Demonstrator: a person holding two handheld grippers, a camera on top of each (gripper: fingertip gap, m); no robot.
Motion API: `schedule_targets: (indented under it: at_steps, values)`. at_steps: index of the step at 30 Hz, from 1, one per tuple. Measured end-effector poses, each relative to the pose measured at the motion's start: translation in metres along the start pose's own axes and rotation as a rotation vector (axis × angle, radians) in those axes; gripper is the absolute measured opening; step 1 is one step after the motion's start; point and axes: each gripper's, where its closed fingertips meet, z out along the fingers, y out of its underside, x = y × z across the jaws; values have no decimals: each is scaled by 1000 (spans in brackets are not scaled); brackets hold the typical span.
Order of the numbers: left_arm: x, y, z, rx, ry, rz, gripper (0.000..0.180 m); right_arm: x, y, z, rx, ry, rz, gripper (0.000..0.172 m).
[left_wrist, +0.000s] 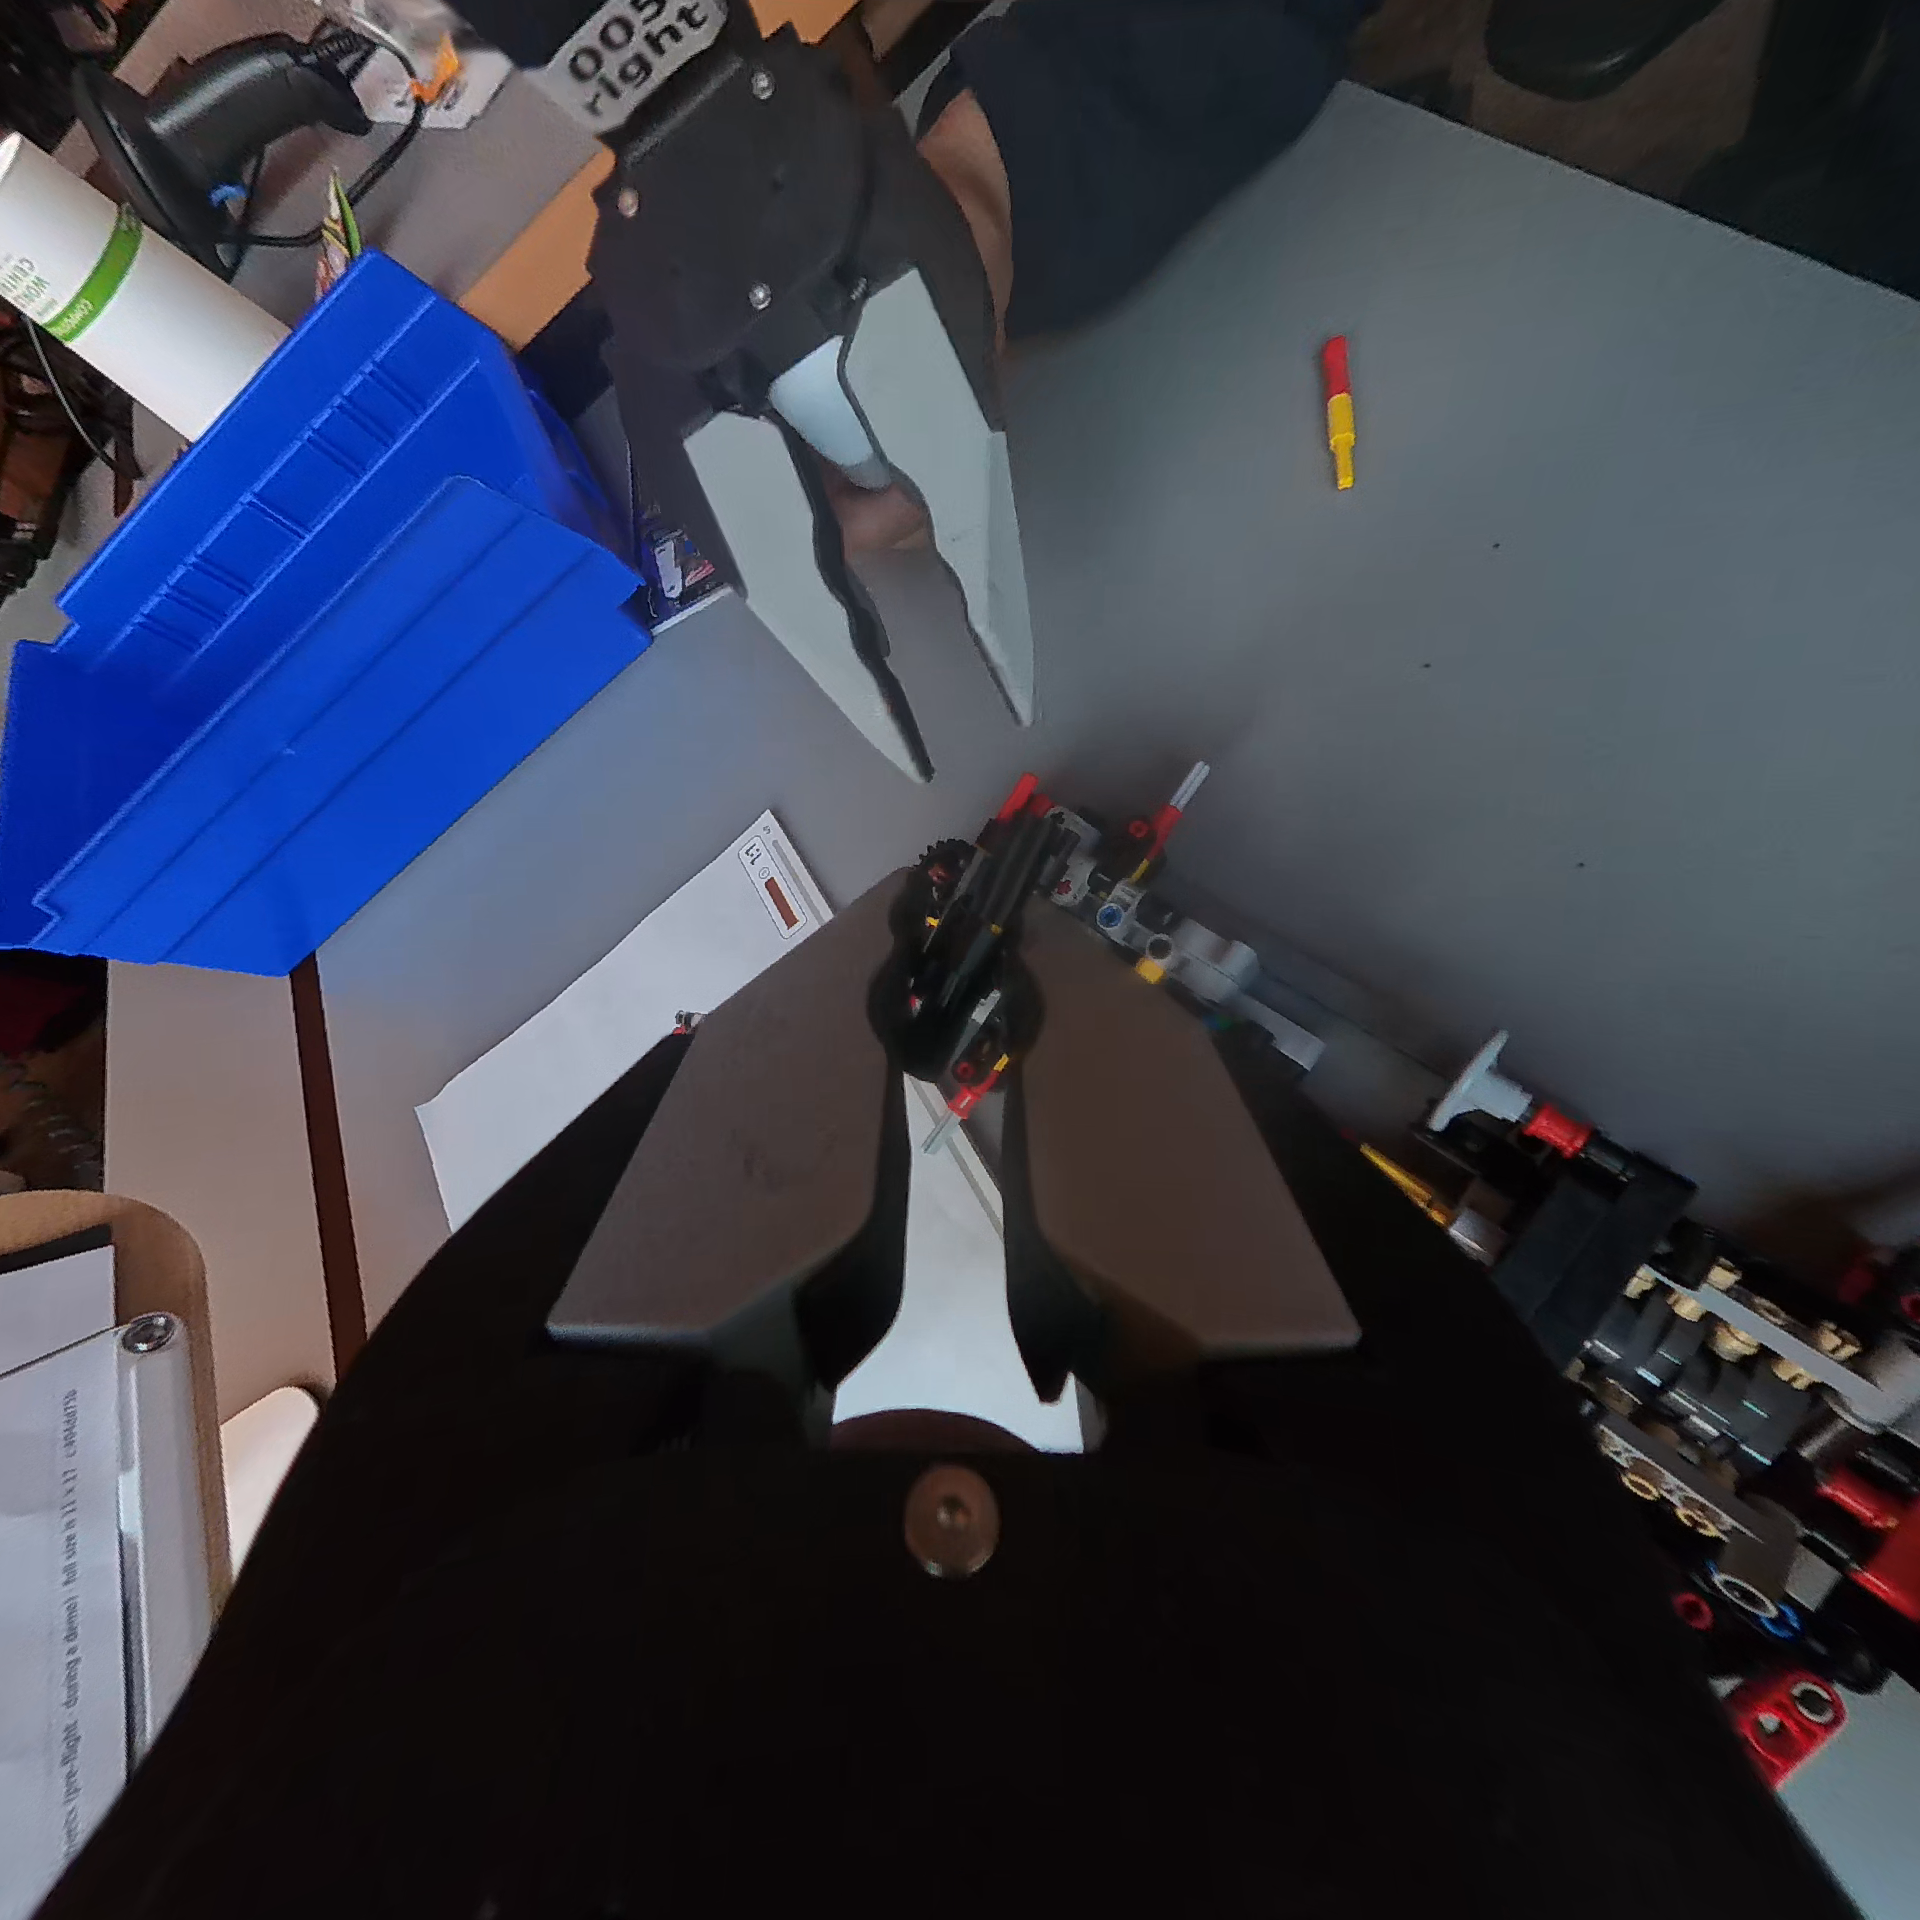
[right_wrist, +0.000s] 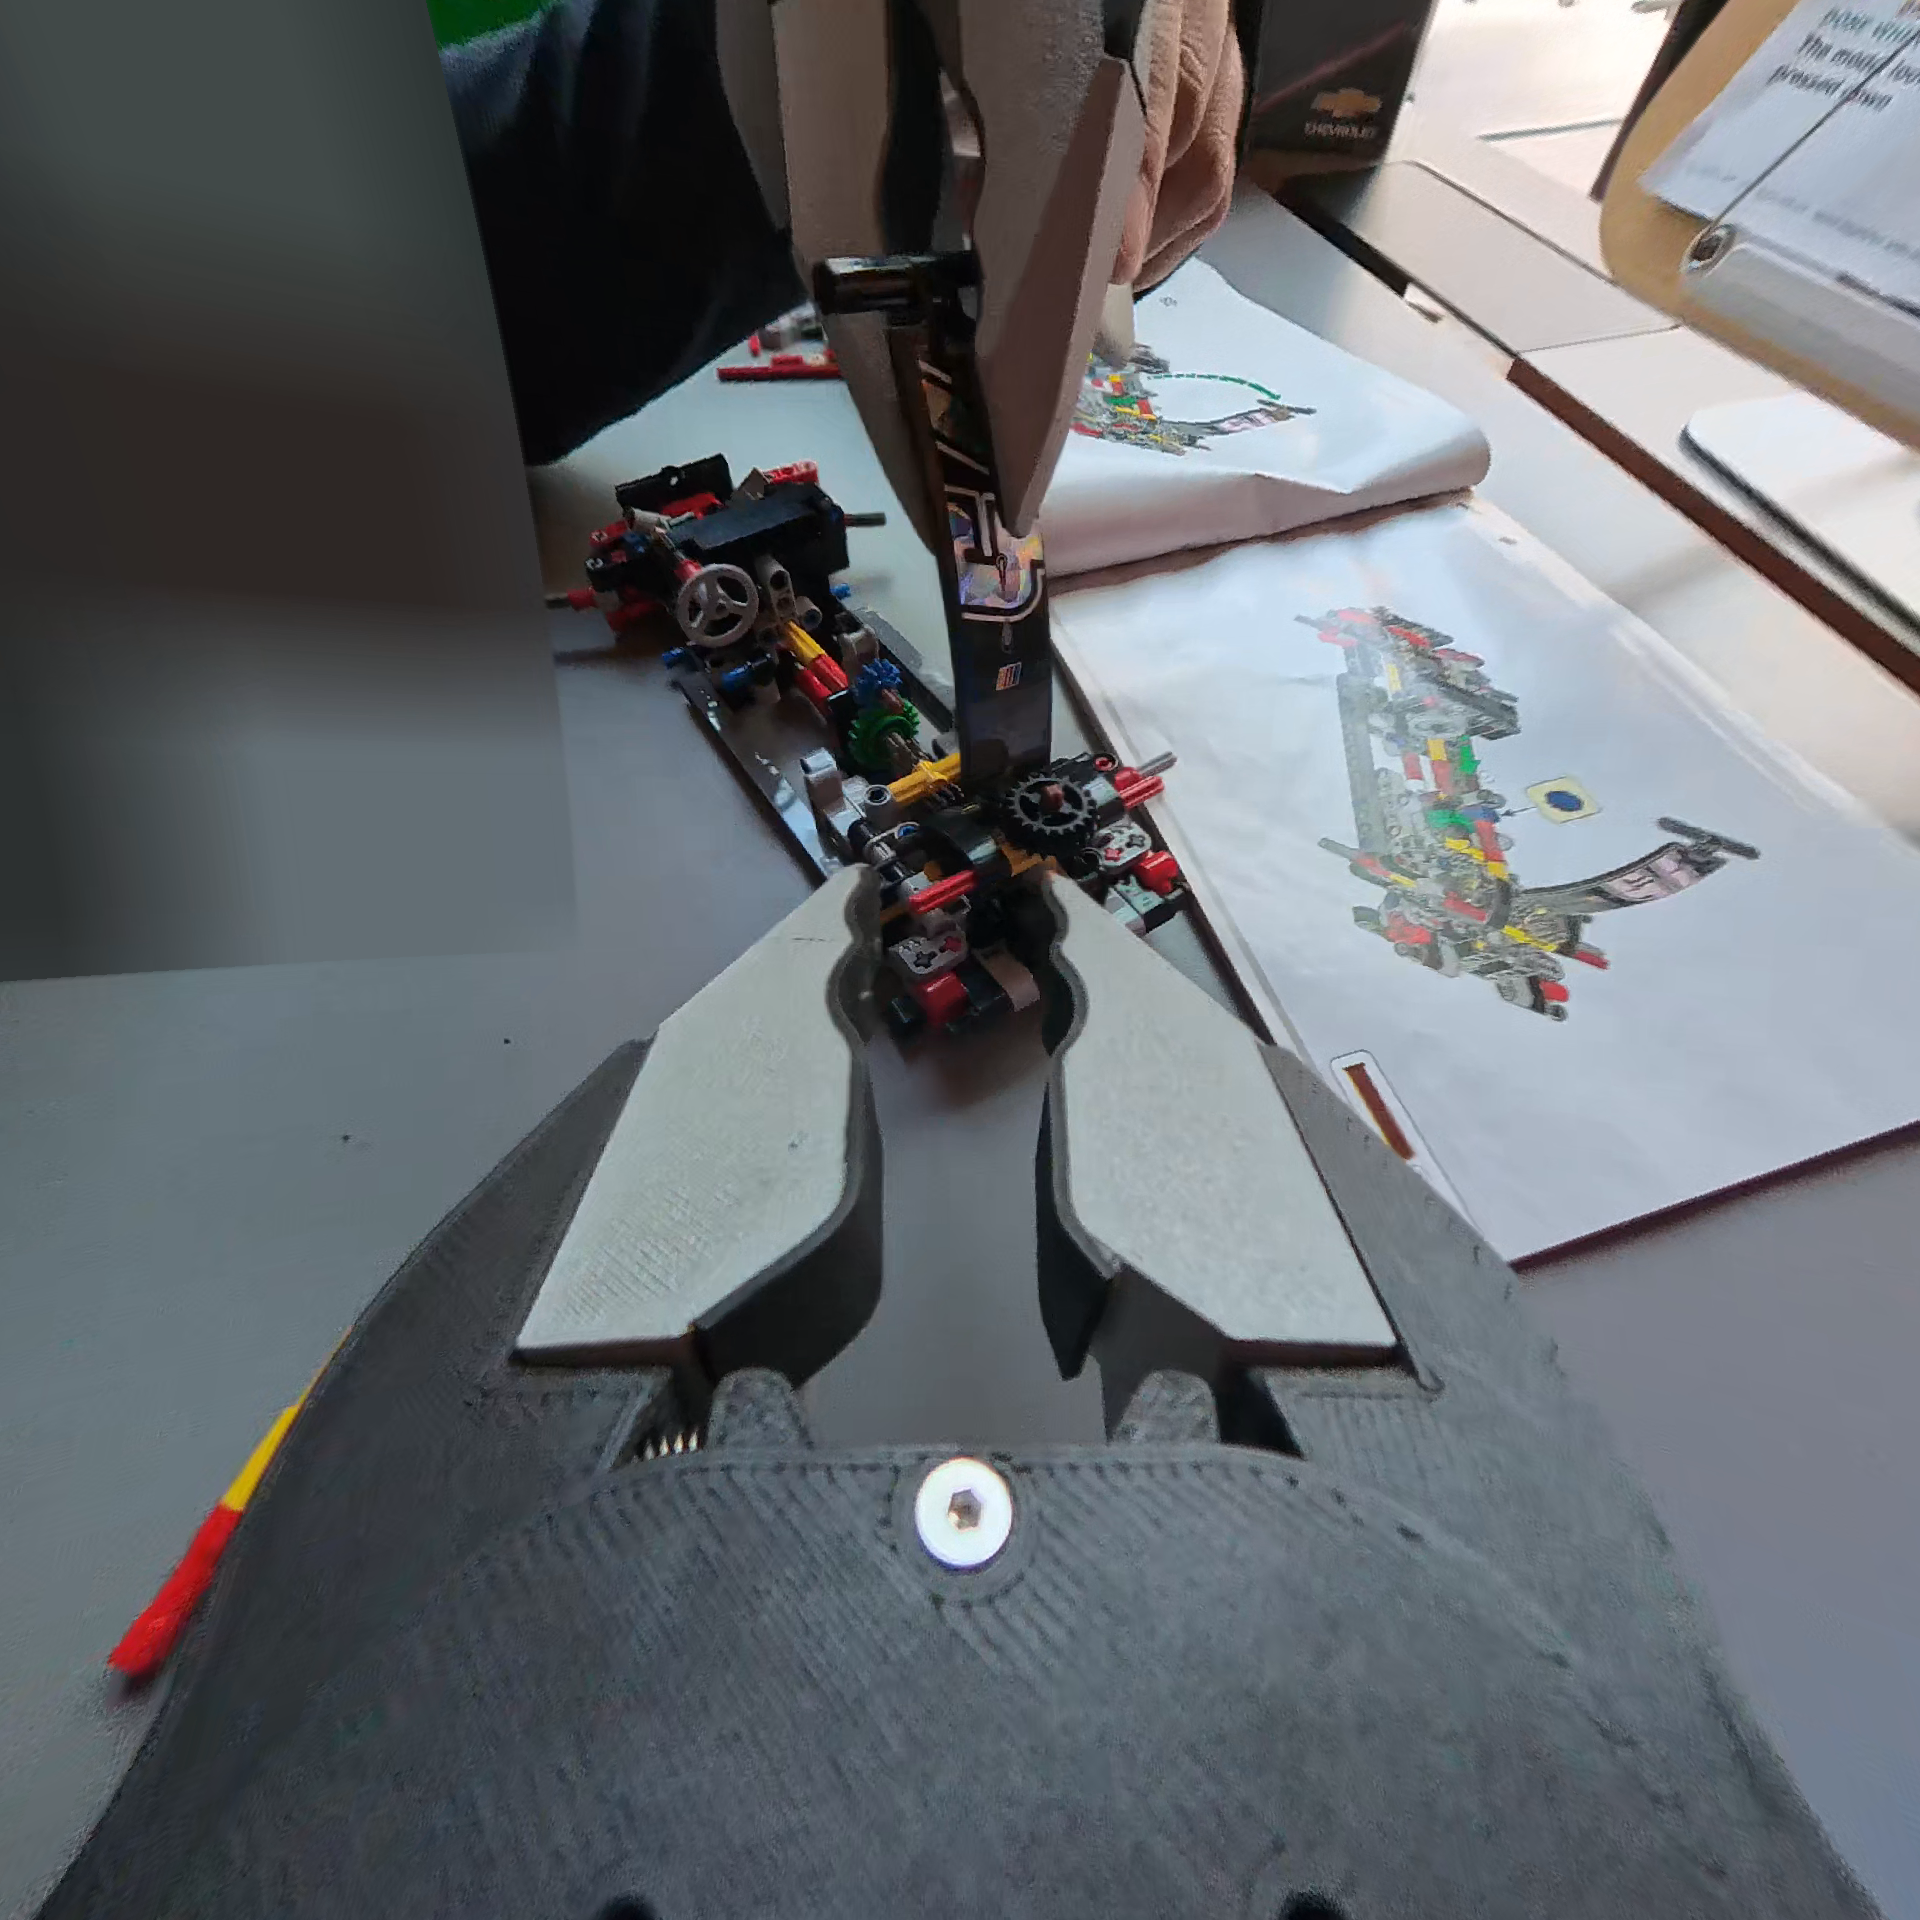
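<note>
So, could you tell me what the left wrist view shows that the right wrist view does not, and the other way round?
Only the left: a blue bin and a white tube beside it.
Only the right: the booklet's model drawings and the stickered face of the black panel.
Both: the brick model, the red-yellow pin, the left gripper clamped on the panel, and the right gripper, open at the model's end.
</note>
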Motion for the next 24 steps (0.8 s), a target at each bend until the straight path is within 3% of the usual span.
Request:
schedule_targets:
  at_steps: [2,4,8,13,24]
  values:
    - [0,1,-1,8,0,-8,9,8,1,1,-20,77,-31,0]
    - [-1,1,-2,16,-2,-16,9,19,5,1,-36,146,-27,0]
    - [-2,1,-2,21,-6,-20,9,22,4,0,-1,103,85,13]
    - [-2,0,-3,21,-7,-18,9,32,7,-1,24,126,158,0]
    - [-2,-1,-8,57,-4,-33,9,36,-6,-6,138,56,310,0]
